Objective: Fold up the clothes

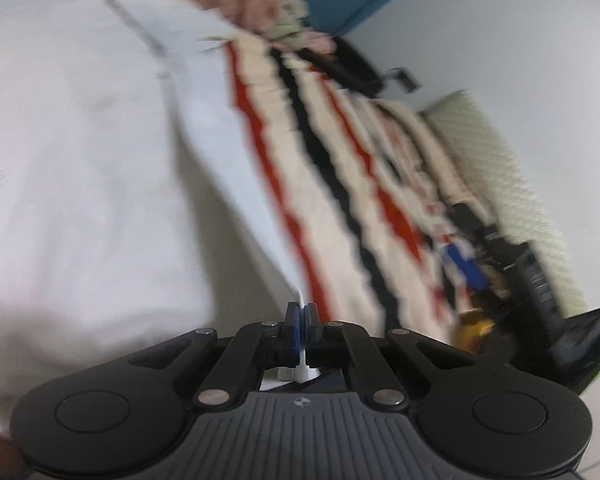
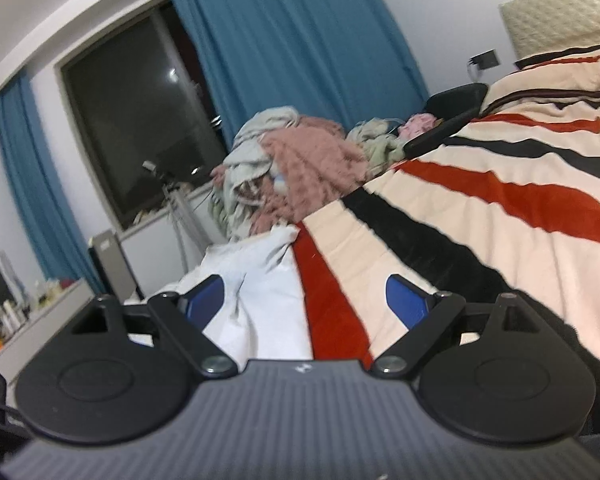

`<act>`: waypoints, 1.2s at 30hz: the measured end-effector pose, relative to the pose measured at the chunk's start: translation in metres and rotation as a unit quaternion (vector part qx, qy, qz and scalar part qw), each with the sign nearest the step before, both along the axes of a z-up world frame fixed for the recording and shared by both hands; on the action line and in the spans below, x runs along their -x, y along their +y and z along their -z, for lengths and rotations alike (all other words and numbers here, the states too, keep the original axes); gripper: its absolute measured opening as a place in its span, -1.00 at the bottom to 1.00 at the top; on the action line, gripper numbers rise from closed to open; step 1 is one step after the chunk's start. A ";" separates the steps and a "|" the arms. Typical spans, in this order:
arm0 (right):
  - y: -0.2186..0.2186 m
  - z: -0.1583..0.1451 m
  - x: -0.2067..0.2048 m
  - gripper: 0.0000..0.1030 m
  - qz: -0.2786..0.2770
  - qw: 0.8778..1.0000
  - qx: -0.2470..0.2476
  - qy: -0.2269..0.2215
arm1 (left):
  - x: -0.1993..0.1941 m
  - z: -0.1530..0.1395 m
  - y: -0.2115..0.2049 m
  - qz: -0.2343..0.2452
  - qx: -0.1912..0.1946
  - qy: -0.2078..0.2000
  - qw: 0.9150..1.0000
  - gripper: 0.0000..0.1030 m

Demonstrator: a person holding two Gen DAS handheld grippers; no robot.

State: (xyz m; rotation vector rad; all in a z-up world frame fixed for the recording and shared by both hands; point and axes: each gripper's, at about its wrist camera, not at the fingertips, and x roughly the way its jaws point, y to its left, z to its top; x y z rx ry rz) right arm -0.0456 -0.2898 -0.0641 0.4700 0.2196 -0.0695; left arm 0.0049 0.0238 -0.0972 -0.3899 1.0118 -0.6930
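Your left gripper (image 1: 301, 320) is pinching the white garment (image 1: 80, 160), jaws shut on an edge that is running away up-left in a blurred sheet. Your right gripper (image 2: 304, 300) is hovering with jaws wide, cloth lying just ahead, left of centre, on the striped bed (image 2: 500, 200). Beyond, a clothes heap (image 2: 300, 160) is waiting.

Right gripper (image 2: 306, 300) fingers (image 2: 406, 304) spread wide — white garment (image 2: 260, 280) between, on striped blanket (image 2: 480, 220).
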 end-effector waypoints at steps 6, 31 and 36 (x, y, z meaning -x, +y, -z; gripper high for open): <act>0.015 -0.003 -0.001 0.73 -0.017 0.999 0.032 0.007 | 0.009 -0.013 0.005 -0.024 -0.061 -0.053 0.996 -0.74; 0.042 0.001 -0.014 0.73 -0.029 0.995 0.093 0.018 | 0.052 -0.066 0.008 -0.139 -0.145 -0.304 0.931 0.99; 0.049 0.002 -0.018 0.72 -0.039 0.994 0.095 0.024 | 0.056 -0.060 0.007 -0.132 -0.159 -0.309 0.928 0.99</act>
